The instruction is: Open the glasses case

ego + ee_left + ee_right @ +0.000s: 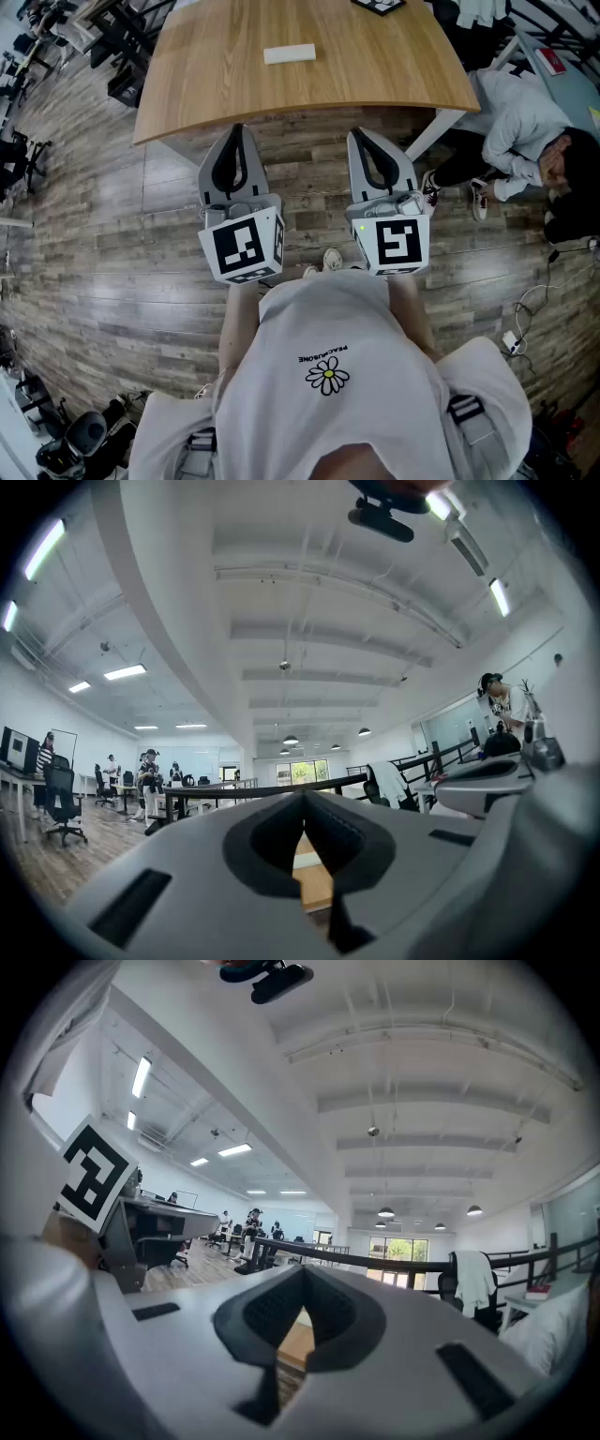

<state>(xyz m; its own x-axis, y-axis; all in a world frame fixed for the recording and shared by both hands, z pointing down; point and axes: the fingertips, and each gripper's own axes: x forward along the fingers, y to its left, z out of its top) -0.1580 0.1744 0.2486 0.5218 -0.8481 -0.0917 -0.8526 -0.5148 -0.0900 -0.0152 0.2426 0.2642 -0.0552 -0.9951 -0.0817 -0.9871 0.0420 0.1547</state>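
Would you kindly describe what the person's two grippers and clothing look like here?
The left gripper and the right gripper are light grey, tapering shells with black padded insides. Each carries a white cube with black square markers. The right one shows a small green light. The person wears a white T-shirt printed with a daisy.

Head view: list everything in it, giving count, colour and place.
table: one, light wood, top centre
glasses case: one, white, lying on the table
marker board: one, black and white, at the table's far edge, cut off by the frame
floor: grey-brown planks, all round the table
crouching person: one, grey top, right of the table
cables: white, on the floor at lower right
shirt: one, white with a flower print, bottom centre
left gripper: one, grey, jaws shut, empty, short of the table
right gripper: one, grey, jaws shut, empty, beside the left
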